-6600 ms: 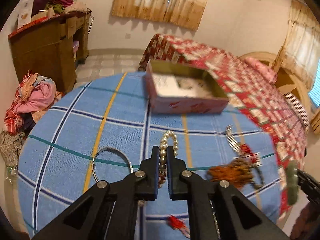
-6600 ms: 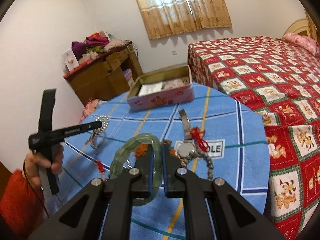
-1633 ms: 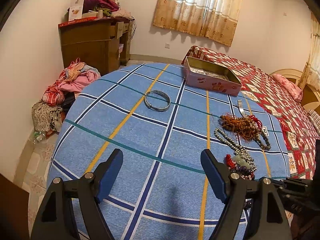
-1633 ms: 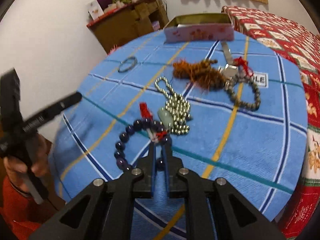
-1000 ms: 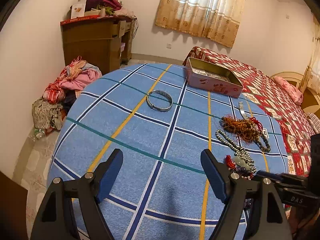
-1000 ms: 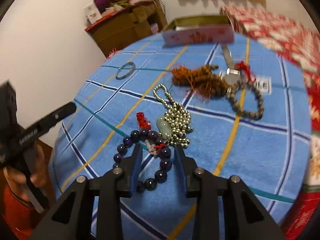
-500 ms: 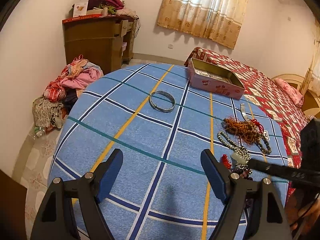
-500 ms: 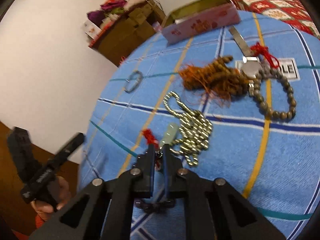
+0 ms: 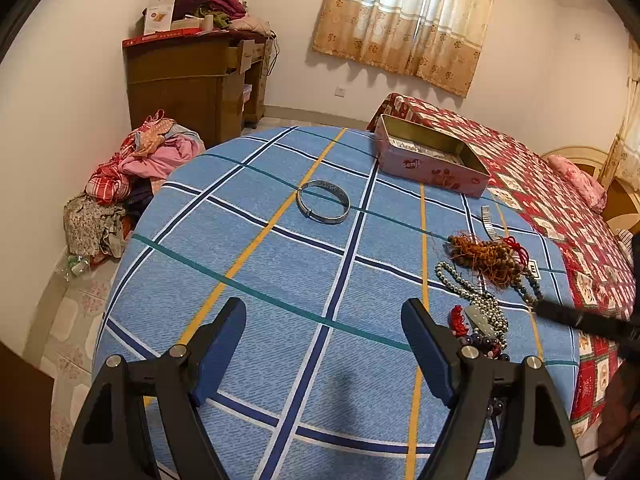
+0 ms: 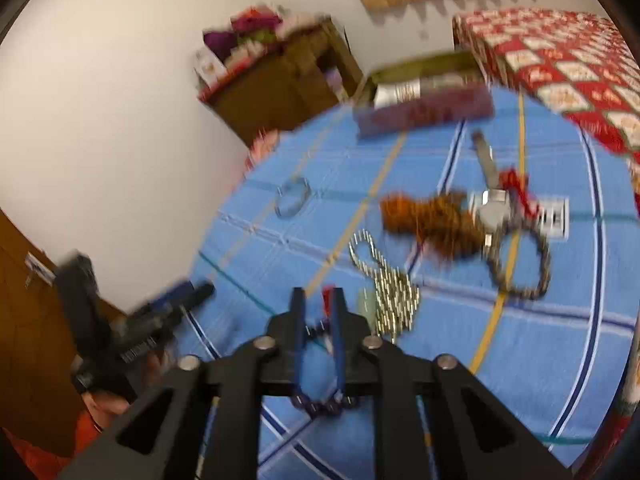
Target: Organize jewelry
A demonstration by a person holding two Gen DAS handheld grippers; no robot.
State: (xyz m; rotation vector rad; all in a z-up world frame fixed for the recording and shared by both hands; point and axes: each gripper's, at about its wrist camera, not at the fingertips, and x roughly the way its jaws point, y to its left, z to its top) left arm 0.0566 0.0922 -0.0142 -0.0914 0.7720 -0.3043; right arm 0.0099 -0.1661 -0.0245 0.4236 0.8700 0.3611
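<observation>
blue-checked cloth (image 9: 280, 280) lies bare between left gripper (image 9: 324, 344) fingers.

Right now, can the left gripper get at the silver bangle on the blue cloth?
Probably yes. The left gripper is open and holds nothing, and the silver bangle lies flat by itself on the tablecloth ahead of it. Only bare cloth lies between; the other jewelry sits off to the right.

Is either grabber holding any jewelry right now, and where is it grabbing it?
The right gripper, whose jaws have just been opening, has the dark purple bead bracelet between its fingers, near the red knot, beads dangling below. The left gripper is open and empty.
</observation>
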